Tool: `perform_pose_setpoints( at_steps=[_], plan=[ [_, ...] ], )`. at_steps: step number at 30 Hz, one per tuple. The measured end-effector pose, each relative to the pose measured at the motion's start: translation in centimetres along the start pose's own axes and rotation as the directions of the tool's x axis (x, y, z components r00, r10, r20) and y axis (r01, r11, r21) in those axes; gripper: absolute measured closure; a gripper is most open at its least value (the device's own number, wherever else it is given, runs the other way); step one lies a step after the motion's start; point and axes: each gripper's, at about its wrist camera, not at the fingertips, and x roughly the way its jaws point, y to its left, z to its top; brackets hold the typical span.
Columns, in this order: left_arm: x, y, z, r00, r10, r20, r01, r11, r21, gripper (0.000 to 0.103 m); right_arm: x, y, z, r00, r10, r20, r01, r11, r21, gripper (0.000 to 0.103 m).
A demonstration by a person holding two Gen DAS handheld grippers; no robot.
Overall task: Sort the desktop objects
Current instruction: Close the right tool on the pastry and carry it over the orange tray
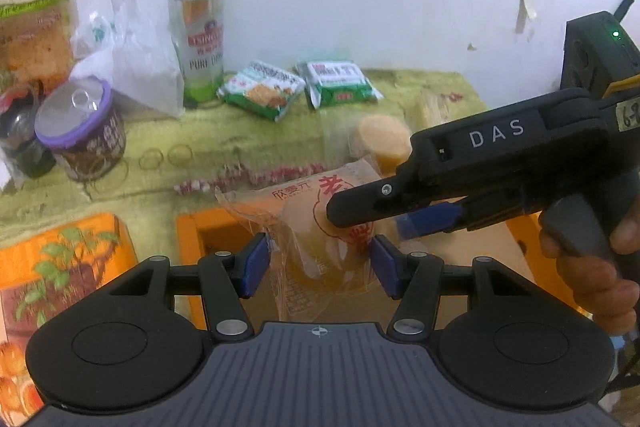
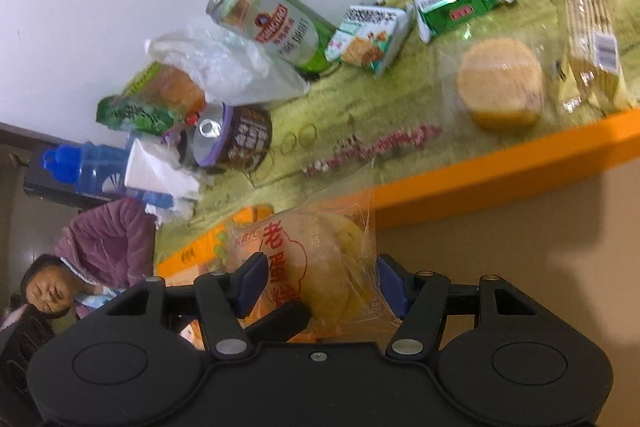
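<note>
Left gripper (image 1: 320,263): we clamped the wrapped pastry packet (image 1: 316,227).
Right gripper (image 2: 320,283): we gripped it too.
Packet: we held it over the orange box (image 2: 500,167), apart from the beer can (image 1: 197,35).

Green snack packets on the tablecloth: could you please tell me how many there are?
2: a cracker packet beside the beer can, and another green packet right of it. Others may be hidden.
</note>
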Motion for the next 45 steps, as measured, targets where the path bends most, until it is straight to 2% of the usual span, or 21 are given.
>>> perform_pose_setpoints(
  at_steps=[15, 28, 32, 37, 42, 45],
  plan=[
    [3.2, -0.5, -2.5, 0.996, 0.019, -0.088, -0.018, 1.0, 0.014, 0.047, 2.7, -3.0, -2.0, 0.998, -0.047, -0.038, 0.048, 0.999, 0.007, 0.044],
    [5.1, 0.5, -2.6, 0.991, 0.081, -0.102, -0.073, 0.994, 0.077, 0.046, 5.3, -4.0, -1.8, 0.998, -0.044, -0.04, 0.045, 0.999, 0.025, 0.044],
    [5.1, 1.1, -2.7, 0.992, 0.086, -0.093, -0.079, 0.994, 0.072, 0.043, 5.6, -4.2, -2.0, 0.999, -0.041, -0.035, 0.043, 0.998, 0.035, 0.043],
    [4.3, 0.9, -2.9, 0.993, 0.092, -0.074, -0.085, 0.992, 0.09, 0.032, 4.9, -4.3, -1.8, 0.999, -0.043, -0.029, 0.044, 0.998, 0.048, 0.04],
    [2.3, 0.4, -3.2, 0.995, 0.094, -0.028, -0.091, 0.99, 0.105, 0.031, 3.0, -3.9, -1.8, 0.998, -0.064, 0.007, 0.064, 0.998, 0.015, 0.04],
    [1.0, -0.3, -3.0, 0.998, 0.061, 0.016, -0.062, 0.991, 0.121, 0.031, 2.0, -3.4, -1.9, 0.995, -0.1, 0.028, 0.1, 0.994, -0.032, 0.04]
  ],
)
